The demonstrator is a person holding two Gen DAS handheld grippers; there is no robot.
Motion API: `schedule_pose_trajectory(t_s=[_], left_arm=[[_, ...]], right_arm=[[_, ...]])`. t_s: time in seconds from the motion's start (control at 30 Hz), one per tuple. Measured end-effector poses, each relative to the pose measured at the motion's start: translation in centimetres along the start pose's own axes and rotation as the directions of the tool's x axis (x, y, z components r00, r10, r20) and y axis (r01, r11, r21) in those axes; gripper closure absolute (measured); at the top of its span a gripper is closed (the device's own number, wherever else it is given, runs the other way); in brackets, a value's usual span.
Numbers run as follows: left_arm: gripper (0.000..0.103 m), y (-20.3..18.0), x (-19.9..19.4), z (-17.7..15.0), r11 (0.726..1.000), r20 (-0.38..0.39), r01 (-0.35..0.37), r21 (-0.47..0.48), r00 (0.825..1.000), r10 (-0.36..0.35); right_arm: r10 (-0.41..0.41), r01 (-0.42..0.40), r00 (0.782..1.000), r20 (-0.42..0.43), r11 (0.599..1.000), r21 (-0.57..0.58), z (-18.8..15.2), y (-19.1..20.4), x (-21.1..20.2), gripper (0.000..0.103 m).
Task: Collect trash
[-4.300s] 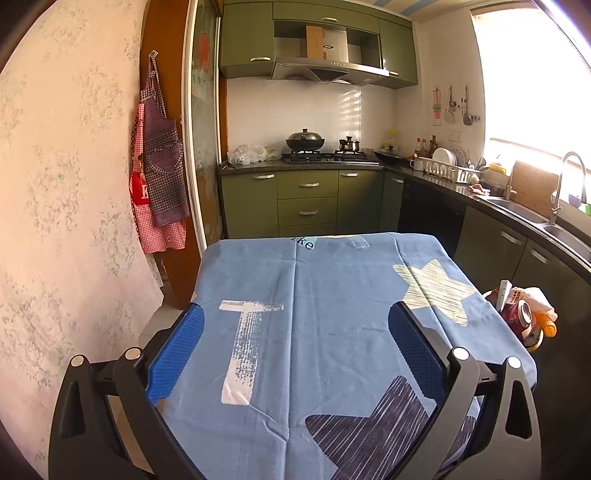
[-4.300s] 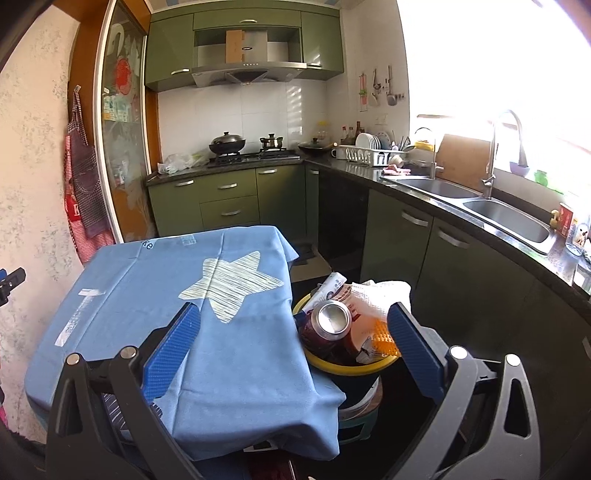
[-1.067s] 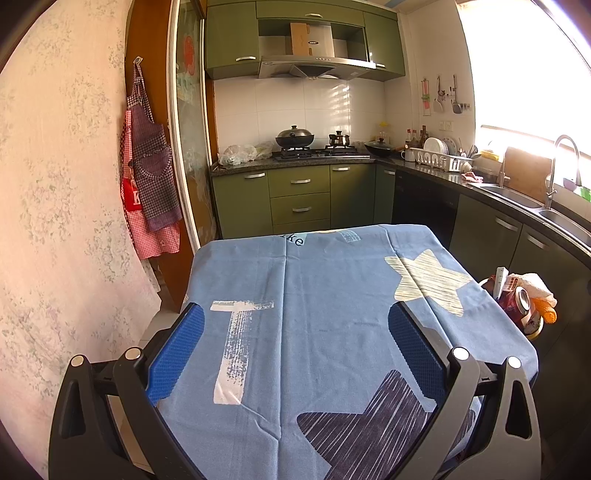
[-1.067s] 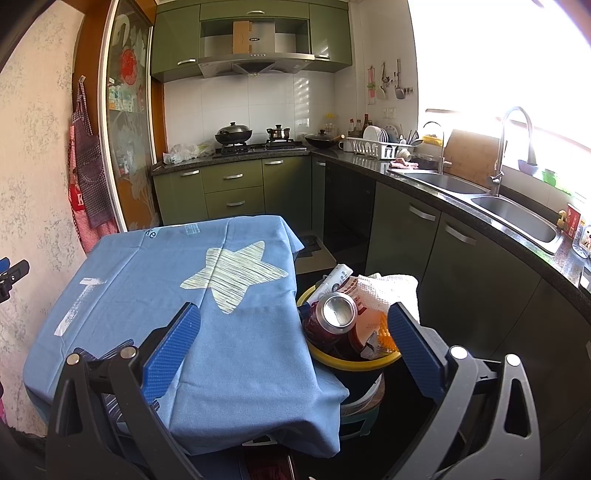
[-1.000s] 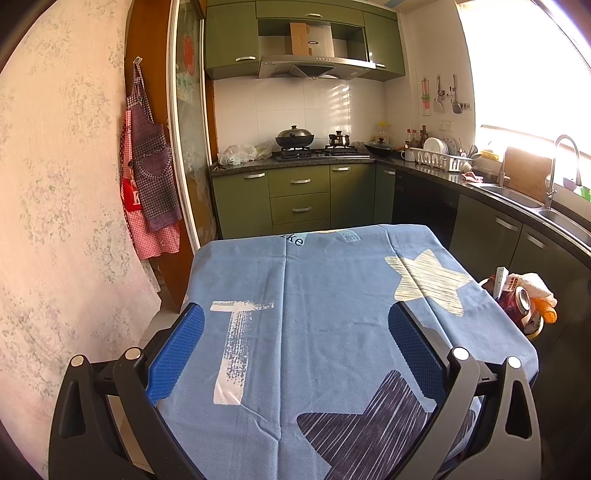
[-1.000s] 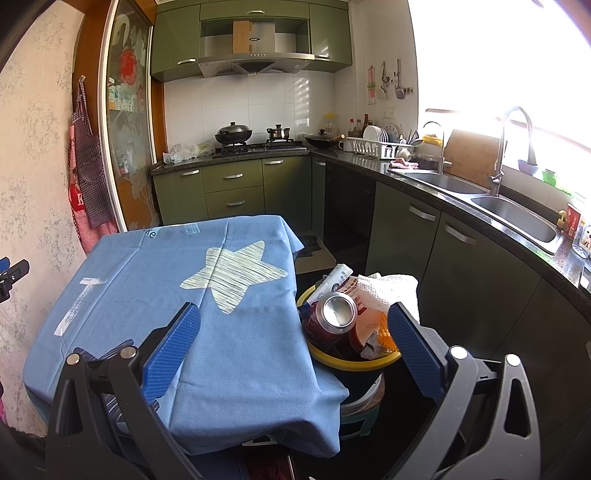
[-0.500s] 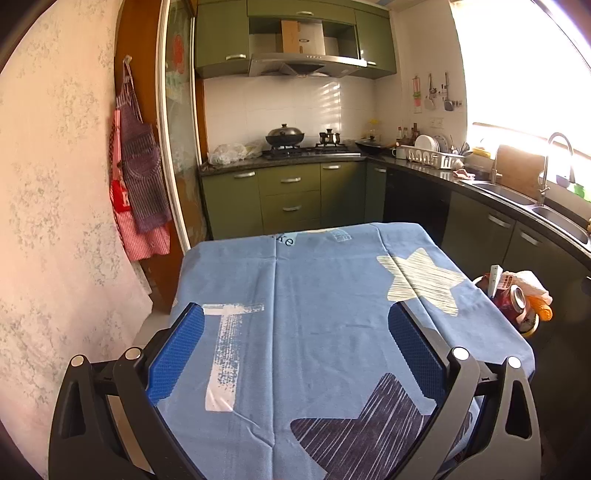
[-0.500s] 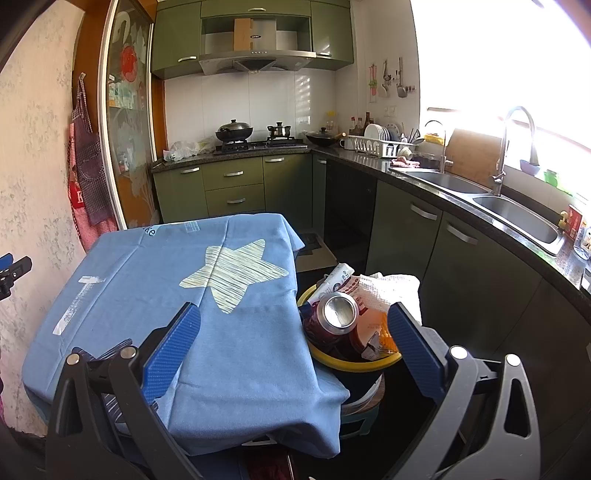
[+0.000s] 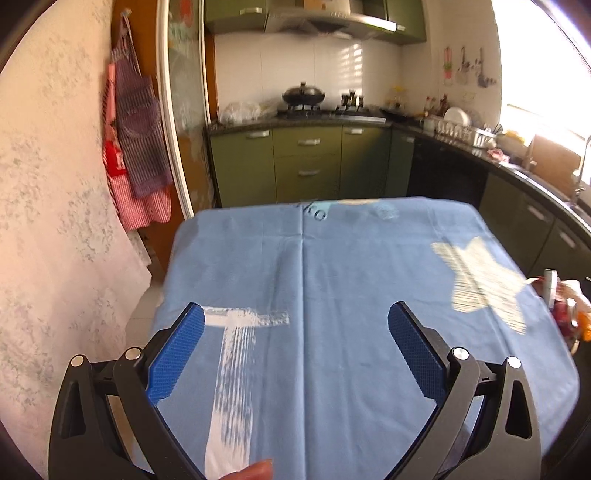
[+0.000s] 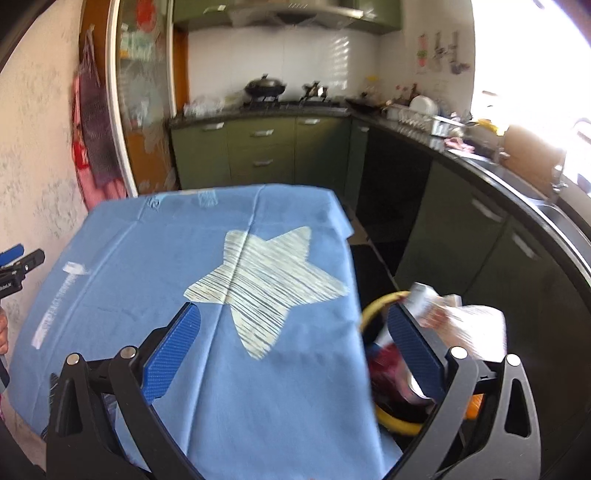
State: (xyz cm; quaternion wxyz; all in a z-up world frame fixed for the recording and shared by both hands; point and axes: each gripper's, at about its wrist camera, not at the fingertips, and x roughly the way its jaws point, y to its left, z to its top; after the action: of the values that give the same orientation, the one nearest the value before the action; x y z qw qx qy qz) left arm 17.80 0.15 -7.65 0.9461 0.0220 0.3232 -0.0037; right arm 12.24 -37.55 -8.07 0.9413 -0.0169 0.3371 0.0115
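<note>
This is a home kitchen. At twelve o'clock, green base cabinets [image 9: 308, 168] with drawers run under a dark tabletop [image 9: 295, 119] bearing a gas hob with a black wok [image 9: 303, 96]; above it hangs a steel range hood [image 9: 328, 23] against white wall tiles [image 9: 258, 66]. Toward two o'clock a dish rack [image 9: 463, 127] holds plates, utensils hang on the wall [image 9: 467, 68], and the counter curves on to a sink with a tap [image 10: 559, 173] under a bright window. At ten o'clock aprons [image 9: 138, 147] hang beside a glazed sliding door [image 9: 184, 110]. Nearest stands a table under a blue star-printed cloth [image 9: 351, 295], with a yellow-rimmed bin of trash [image 10: 391, 417] at four o'clock.
</note>
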Motion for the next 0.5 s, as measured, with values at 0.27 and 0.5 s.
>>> schedule_pose_trajectory(t_s=[0.27,0.5], left_arm=[[0.005,1.7,12.0,2.4,0.999,-0.129,-0.026,-0.024,0.991,0.023],[0.005,2.8,16.6,2.9,0.998,-0.179,-0.042,-0.043,0.983,0.034]], right_arm=[[0.086,-0.092,0.983,-0.160,0.995,-0.030,3.9,3.2,12.8,0.007],[0.077,-0.088,0.976,-0.204,0.995,-0.046,5.3,5.1,17.8,0.007]])
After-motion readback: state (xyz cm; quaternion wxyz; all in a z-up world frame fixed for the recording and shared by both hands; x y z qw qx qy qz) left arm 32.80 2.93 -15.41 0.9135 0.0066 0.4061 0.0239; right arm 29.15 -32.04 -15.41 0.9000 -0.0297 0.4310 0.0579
